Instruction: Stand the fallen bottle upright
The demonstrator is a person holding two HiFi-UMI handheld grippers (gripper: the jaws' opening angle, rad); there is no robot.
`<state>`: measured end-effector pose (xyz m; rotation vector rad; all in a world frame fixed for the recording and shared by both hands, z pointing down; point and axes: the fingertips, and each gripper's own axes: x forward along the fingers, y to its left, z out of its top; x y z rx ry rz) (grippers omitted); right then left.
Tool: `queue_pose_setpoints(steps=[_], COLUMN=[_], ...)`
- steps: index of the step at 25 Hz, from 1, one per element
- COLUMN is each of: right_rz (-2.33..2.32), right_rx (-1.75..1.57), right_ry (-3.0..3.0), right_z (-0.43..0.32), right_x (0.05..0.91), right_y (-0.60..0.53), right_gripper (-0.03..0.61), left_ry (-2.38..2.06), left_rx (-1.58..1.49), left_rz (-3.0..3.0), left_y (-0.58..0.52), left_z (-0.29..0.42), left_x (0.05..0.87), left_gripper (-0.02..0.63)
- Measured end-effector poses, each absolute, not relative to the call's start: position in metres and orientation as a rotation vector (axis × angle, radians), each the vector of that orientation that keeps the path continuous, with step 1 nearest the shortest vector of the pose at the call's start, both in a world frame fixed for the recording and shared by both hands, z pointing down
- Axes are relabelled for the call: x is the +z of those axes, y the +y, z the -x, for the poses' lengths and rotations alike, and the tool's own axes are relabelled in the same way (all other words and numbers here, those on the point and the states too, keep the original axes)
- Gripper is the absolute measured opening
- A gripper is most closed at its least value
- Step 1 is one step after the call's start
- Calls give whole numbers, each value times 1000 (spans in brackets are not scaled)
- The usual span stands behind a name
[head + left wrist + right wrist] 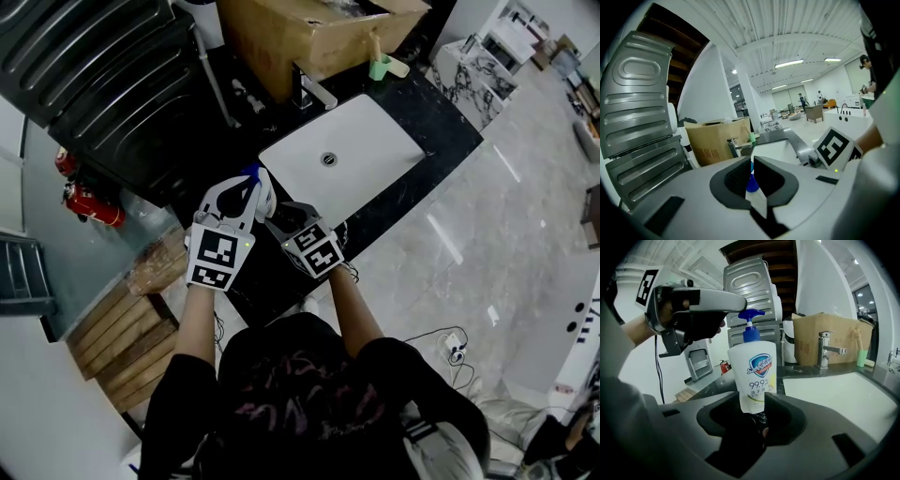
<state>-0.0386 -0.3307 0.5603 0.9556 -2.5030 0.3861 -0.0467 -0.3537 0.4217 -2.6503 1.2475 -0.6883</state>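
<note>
The bottle (753,376), white with a blue pump (751,317), stands upright on the dark counter beside the sink. In the right gripper view its lower part sits between the jaws of my right gripper (753,408), which are shut on it. My left gripper (736,315) reaches in from the left at the top, its jaws closed around the pump head. The left gripper view shows the blue pump (752,183) wedged in the narrow gap of that gripper (752,168). From the head view both grippers (246,187) (281,217) meet at the bottle (265,195), near the counter's front.
A white sink (375,141) with a faucet (314,89) lies just beyond the bottle. A cardboard box (309,33) and a green cup (379,67) stand behind it. A ribbed metal panel (103,66) rises at the left, fire extinguishers (89,202) below it.
</note>
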Motion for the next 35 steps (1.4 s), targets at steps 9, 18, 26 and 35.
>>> queue_pose_setpoints(steps=[9, 18, 26, 35], right_rz=[-979, -1028, -1143, -1280], right_rx=[383, 350, 348, 229], right_ry=[-2486, -2528, -2569, -2563], right_z=[18, 6, -11, -38], right_x=[562, 543, 519, 490], right_y=[-324, -316, -319, -318], right_gripper=[166, 164, 92, 17], left_ry=[1274, 1398, 1609, 1799], left_rx=[-663, -459, -370, -359], left_rz=[2668, 2761, 2716, 2661], left_y=[-355, -348, -335, -312], left_z=[40, 54, 99, 136], left_x=[421, 412, 415, 440], left_gripper=[31, 32, 32, 31])
